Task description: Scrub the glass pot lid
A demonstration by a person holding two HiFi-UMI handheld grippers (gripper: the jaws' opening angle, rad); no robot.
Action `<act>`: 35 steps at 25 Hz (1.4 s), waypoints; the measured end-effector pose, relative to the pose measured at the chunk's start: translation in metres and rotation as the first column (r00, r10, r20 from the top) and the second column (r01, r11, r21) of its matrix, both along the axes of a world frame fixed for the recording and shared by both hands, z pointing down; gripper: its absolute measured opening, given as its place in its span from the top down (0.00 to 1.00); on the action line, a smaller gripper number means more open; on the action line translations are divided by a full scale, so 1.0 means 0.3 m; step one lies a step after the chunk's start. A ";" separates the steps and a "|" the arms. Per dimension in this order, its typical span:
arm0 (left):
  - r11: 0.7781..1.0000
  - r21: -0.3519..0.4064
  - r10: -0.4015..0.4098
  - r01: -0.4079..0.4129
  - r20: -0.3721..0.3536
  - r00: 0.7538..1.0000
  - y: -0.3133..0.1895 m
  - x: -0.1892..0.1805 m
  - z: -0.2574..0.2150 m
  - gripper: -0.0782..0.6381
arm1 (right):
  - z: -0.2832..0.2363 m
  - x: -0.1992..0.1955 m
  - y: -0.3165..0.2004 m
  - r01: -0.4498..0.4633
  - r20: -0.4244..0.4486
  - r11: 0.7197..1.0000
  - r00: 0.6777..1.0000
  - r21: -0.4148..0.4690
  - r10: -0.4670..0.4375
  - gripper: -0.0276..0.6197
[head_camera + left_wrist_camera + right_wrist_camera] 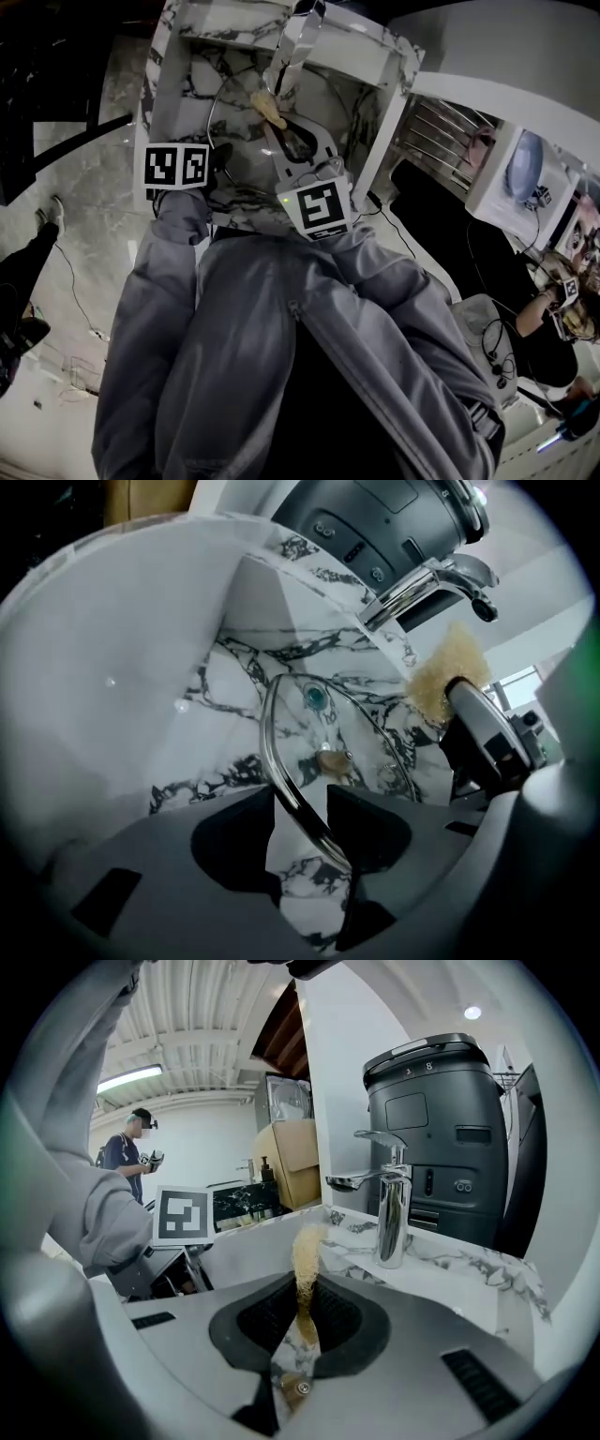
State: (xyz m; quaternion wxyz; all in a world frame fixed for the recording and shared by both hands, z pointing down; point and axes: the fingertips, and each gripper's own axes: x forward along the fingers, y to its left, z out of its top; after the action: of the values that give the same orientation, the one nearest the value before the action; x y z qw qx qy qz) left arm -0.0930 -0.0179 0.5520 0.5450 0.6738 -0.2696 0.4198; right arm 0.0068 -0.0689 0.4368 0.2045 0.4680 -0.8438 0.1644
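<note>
The glass pot lid (328, 724) stands tilted on edge in the marble sink (141, 667), its metal rim running between my left gripper's (305, 810) jaws, which are shut on it. The knob (330, 761) shows through the glass. In the head view the lid (230, 108) is a thin arc beside the left gripper (216, 157). My right gripper (302, 1312) is shut on a tan scrubbing sponge (305, 1260) that sticks up past its jaws. From the left gripper view the sponge (450, 672) hangs just right of the lid, apart from the glass.
A chrome faucet (394, 1204) stands on the sink's back ledge, with a dark appliance (436, 1129) behind it. A wire rack (441, 131) lies right of the sink. One person stands far back (131, 1152); another sits at the right (553, 319).
</note>
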 end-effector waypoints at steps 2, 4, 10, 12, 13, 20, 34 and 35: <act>0.999 -0.038 0.005 -0.005 -0.009 1.000 0.012 0.003 0.006 0.63 | 0.012 0.002 -0.001 0.007 -0.008 1.000 1.000 -0.007 -0.007 0.88; 0.998 -0.066 0.001 -0.002 -0.015 1.000 0.019 0.005 0.012 0.64 | 0.027 0.003 0.001 0.001 -0.004 1.000 1.000 -0.027 -0.001 0.88; 0.994 -0.055 -0.095 0.092 -0.044 0.995 -0.005 0.006 -0.002 0.68 | 0.066 -0.017 0.015 0.056 -0.036 0.997 0.998 -0.062 -0.058 0.88; 0.992 -0.048 -0.122 0.119 -0.059 0.991 -0.014 0.007 -0.009 0.69 | 0.078 -0.023 0.019 0.085 -0.068 0.994 0.994 -0.070 -0.090 0.88; 0.991 -0.042 -0.133 0.131 -0.066 0.989 -0.018 0.007 -0.015 0.70 | 0.086 -0.027 0.022 0.100 -0.086 0.992 0.991 -0.076 -0.107 0.88; 0.978 0.037 -0.199 0.207 -0.156 0.967 -0.075 0.037 -0.095 0.78 | 0.115 -0.044 0.006 0.203 -0.228 0.977 0.950 -0.071 -0.214 0.88; 0.968 0.038 -0.236 0.249 -0.207 0.950 -0.087 0.032 -0.108 0.80 | 0.216 -0.031 -0.118 0.291 -0.529 0.956 0.806 -0.032 -0.263 0.88; 0.967 0.040 -0.237 0.251 -0.206 0.949 -0.090 0.029 -0.108 0.80 | 0.222 -0.035 -0.126 0.307 -0.548 0.951 0.791 -0.030 -0.272 0.88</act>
State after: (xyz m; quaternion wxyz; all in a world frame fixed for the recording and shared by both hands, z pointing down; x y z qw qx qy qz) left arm -0.0843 -0.0450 0.5197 0.5947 0.6915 -0.3084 0.2704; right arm -0.0037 -0.1066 0.5032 0.4448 0.3667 -0.8164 -0.0347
